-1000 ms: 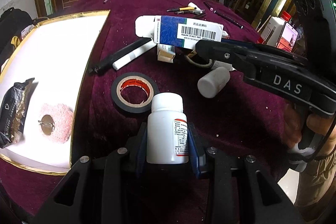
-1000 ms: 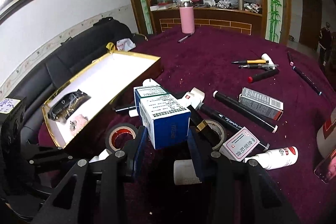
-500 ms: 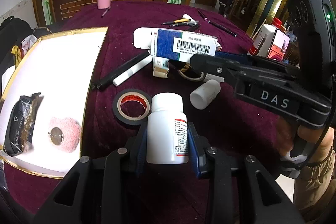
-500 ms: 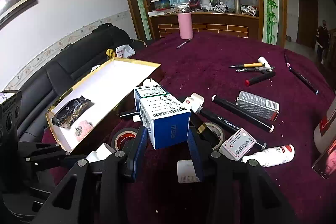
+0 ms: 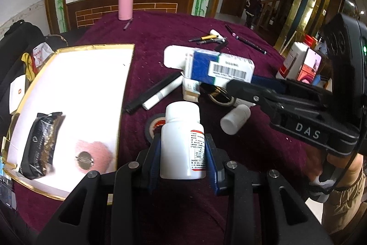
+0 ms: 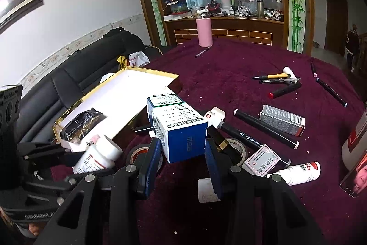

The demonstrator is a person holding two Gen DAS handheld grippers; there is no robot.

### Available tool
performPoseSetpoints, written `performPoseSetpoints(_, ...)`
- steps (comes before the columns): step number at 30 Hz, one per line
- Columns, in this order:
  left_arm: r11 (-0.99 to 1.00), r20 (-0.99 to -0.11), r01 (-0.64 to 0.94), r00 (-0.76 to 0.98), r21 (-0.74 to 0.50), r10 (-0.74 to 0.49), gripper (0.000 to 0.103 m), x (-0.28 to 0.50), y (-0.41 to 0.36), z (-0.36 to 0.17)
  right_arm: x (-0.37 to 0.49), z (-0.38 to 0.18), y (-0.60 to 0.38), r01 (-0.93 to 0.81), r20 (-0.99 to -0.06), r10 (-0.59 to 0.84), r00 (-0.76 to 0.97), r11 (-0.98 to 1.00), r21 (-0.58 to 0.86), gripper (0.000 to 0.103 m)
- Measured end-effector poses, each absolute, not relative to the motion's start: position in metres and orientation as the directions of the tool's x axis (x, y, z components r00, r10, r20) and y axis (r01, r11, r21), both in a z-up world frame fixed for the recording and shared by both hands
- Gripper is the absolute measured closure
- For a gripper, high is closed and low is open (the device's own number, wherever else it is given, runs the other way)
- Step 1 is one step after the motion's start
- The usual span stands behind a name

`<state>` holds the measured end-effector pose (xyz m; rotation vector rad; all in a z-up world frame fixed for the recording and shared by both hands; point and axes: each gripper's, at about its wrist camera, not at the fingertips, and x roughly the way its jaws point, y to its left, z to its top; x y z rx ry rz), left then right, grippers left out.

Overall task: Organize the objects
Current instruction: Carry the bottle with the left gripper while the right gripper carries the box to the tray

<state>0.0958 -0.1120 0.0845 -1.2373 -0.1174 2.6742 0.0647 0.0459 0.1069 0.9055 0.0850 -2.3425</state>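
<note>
Maroon cloth covered the counter, cluttered with pens and packets below a mirrored alcove. We had our left gripper clamped on a white bottle, upright between the jaws and lifted clear of the tape roll behind it. Our right gripper pinched a blue box by its near end, raised above the clutter. We judged both loads were bound for the white tray at the left, where a dark packet and a pink pad already lay. A second bottle lay on its side near the tape, markers beyond, not yet sorted.
</note>
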Motion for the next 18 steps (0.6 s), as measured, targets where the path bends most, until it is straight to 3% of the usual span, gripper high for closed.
performPoseSetpoints(18, -0.989, -0.743, 0.039, -0.664, -0.145, 0.083, 0.069, 0.103, -0.182, 0.093, 0.064, 0.101, 0.026, 0.611, -0.629, -0.567, -0.532, -0.771, 0.179, 0.060)
